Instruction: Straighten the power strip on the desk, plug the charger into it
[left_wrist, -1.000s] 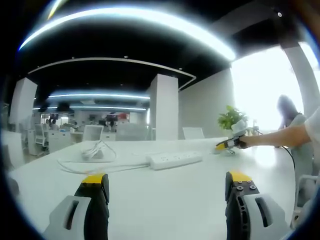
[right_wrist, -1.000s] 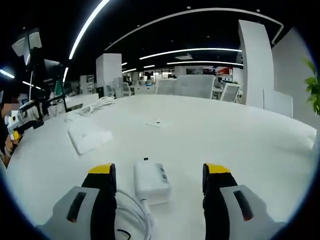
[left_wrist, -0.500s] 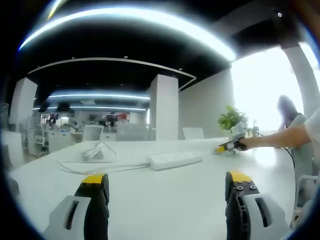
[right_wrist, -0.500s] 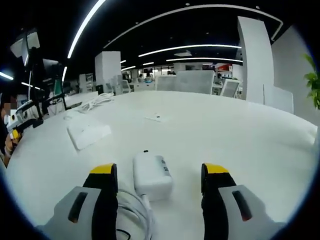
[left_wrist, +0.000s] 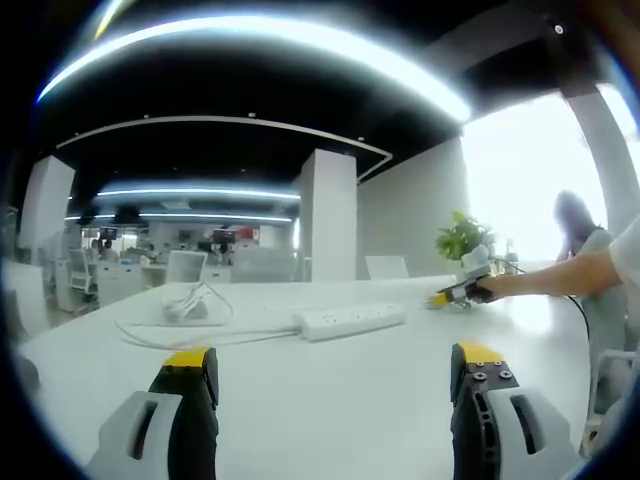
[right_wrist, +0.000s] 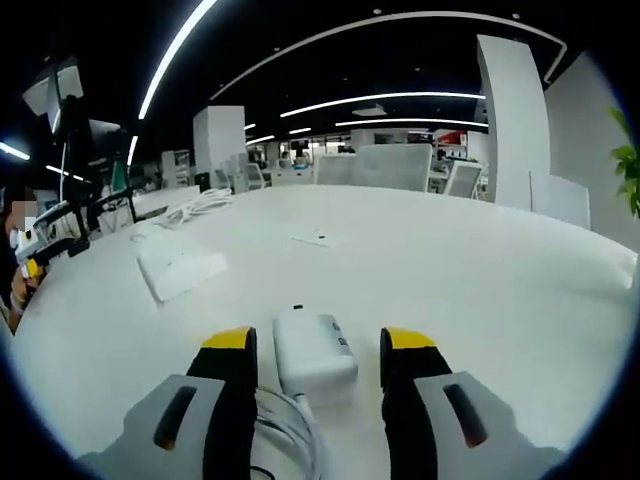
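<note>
R gripper (right_wrist: 317, 362) jaws part-open astride charger (right_wrist: 315, 355), not gripped; to be centred, cable (right_wrist: 285, 425) avoided; L gripper (left_wrist: 333, 372) open, idle; power strip (left_wrist: 350, 320) unstraightened.

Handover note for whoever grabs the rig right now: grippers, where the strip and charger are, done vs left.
Left gripper: open, holding nothing, hovering over the bare desk short of the power strip.
Right gripper: jaws partly closed around the white charger, one on each side, gaps visible, not gripped yet. Its coiled cable lies by the left jaw.
Power strip: on the desk, lying at an angle in the right gripper view, cord trailing to a white bundle.
Done: right gripper lined up on charger.
Left: grip charger, straighten strip, plug in.
</note>
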